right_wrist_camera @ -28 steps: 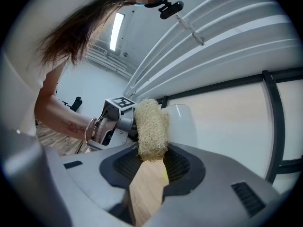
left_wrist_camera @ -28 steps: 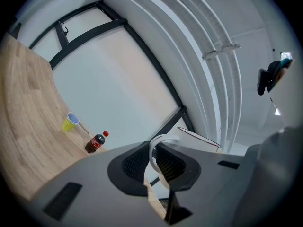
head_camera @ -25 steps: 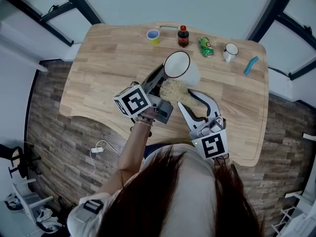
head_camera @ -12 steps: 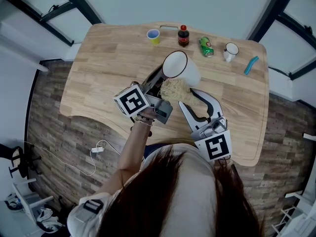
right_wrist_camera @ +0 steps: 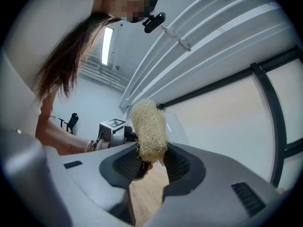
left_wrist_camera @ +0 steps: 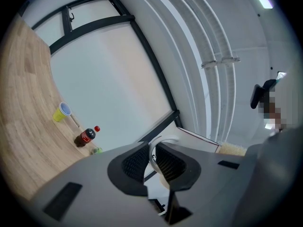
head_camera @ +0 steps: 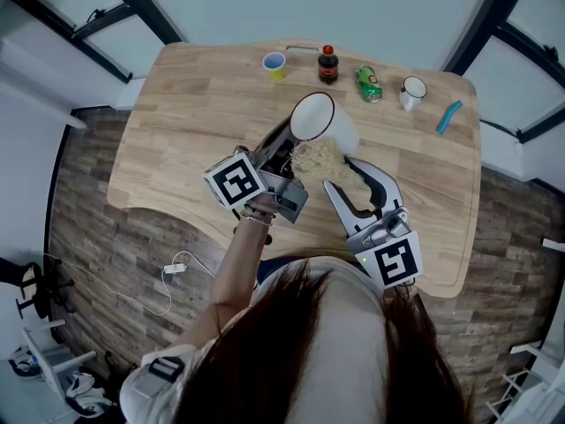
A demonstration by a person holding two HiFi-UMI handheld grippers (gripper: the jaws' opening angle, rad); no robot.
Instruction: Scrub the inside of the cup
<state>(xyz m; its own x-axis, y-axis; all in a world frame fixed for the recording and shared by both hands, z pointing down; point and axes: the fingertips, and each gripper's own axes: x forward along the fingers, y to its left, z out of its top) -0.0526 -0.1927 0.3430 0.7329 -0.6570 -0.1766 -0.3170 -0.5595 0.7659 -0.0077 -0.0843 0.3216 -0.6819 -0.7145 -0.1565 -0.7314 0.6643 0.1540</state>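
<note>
The left tongs (left_wrist_camera: 152,162) were clamped on a thin white curved part of the cup (head_camera: 318,118), probably its handle, and held it tilted above the desk (head_camera: 177,122). The right tongs (right_wrist_camera: 150,161) pinched the base of a straw-coloured scrubber (right_wrist_camera: 148,126), which was just beside the cup's outer wall, not inside. A hard push could twist the cup in that narrow grip, or work the scrubber loose.
</note>
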